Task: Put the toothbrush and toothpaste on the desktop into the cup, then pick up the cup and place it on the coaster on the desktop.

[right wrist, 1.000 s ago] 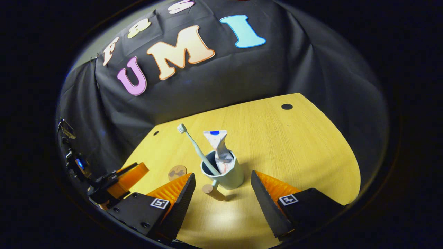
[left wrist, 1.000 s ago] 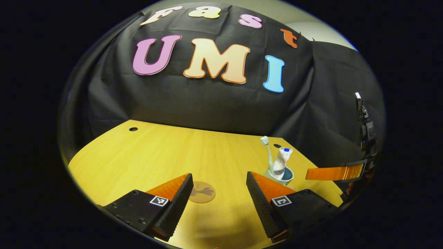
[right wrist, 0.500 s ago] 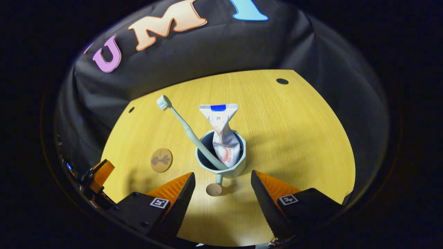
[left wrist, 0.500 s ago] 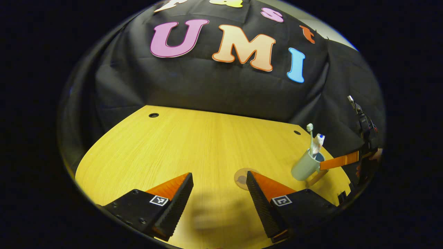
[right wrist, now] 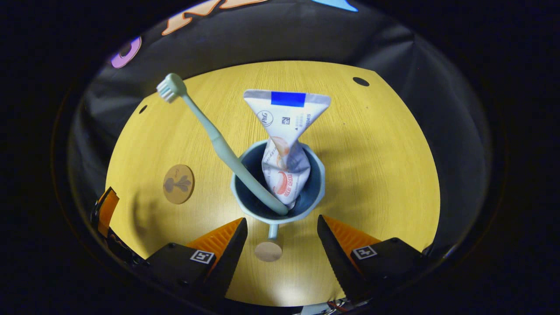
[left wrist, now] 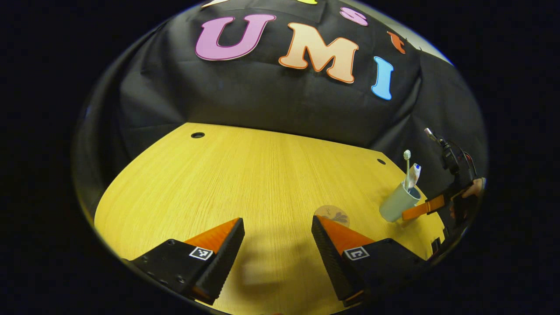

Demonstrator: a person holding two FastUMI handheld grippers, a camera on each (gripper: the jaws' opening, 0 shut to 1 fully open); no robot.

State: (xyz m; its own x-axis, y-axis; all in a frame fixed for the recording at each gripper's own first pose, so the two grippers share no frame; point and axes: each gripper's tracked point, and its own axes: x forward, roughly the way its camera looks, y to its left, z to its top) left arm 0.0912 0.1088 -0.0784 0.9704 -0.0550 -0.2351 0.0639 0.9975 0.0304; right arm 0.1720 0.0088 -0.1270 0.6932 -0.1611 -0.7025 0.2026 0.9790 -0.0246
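A pale green cup [right wrist: 316,192] stands on the wooden desktop [right wrist: 385,166], holding a green toothbrush [right wrist: 210,131] that leans left and a crumpled white toothpaste tube [right wrist: 284,144]. The cup's handle [right wrist: 268,251], with a round wooden end, points toward me and lies between the spread fingers of my right gripper [right wrist: 281,222], which is open, just above and close behind the cup. To the left lies the round brown coaster [right wrist: 178,183]. In the left gripper view, my left gripper [left wrist: 277,223] is open and holds nothing. There the coaster [left wrist: 331,215] sits by its right fingertip and the cup [left wrist: 397,203] is far right.
Black cloth walls close in the desktop at the back and sides. Cable holes [left wrist: 197,135] [left wrist: 381,161] sit near the back corners. A hand [left wrist: 474,188] holds the right gripper at the table's right edge. The left gripper's finger [right wrist: 105,210] shows low at the left.
My right gripper has moved in over the cup, whose handle now lies between its fingers. The left gripper has drawn away leftward; cup and coaster have slid right in its view.
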